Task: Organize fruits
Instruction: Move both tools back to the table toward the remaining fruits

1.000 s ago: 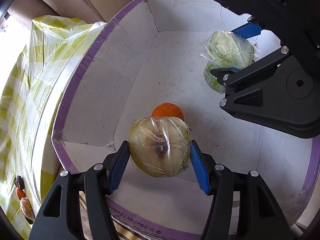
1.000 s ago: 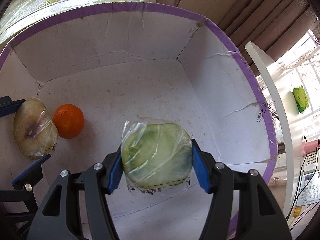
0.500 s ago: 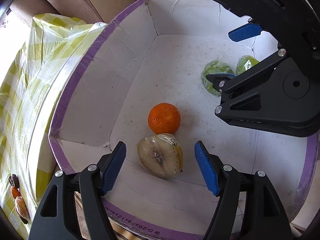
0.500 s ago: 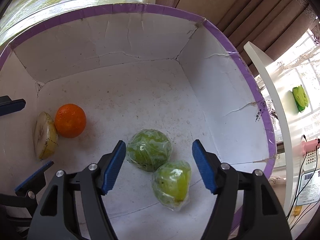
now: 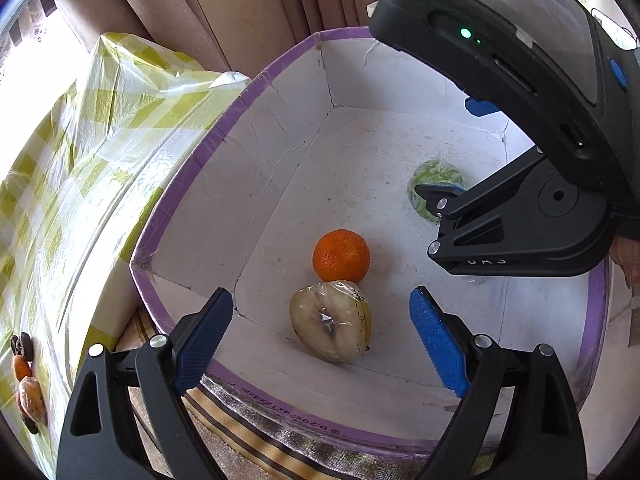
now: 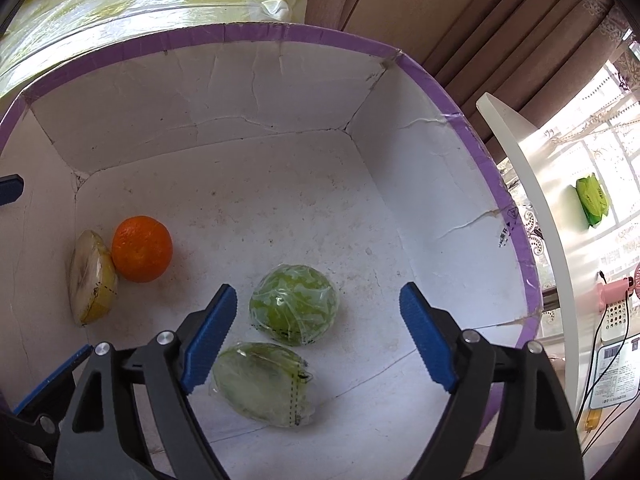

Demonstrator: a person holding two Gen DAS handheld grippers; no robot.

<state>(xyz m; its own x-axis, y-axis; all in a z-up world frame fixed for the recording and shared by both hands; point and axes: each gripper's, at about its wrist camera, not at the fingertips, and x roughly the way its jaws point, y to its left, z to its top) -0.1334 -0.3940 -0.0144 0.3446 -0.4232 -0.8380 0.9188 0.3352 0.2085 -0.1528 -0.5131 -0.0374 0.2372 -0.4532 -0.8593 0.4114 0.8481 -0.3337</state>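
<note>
While grippers gape, box (image 6: pixel 472 216) has 1 orange (image 6: pixel 141 249), 3 wrapped halves (image 6: pixel 294 310).

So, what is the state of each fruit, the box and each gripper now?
Left gripper: open, just widened, holding nothing.
Right gripper: open, just widened, holding nothing.
Orange: unwrapped, on box floor.
Pale half fruit: wrapped, beside orange.
Two green halves: wrapped, on floor.
Box: open.

The white cardboard box with a purple taped rim (image 6: pixel 472 128) is open on top. Its floor's far half lies bare. Against its left wall sit a plastic-wrapped pale half fruit (image 5: pixel 332 322) and a round orange (image 5: pixel 341 256), touching. Near its front wall lie two plastic-wrapped green fruit pieces (image 6: pixel 294 304), close together.
</note>
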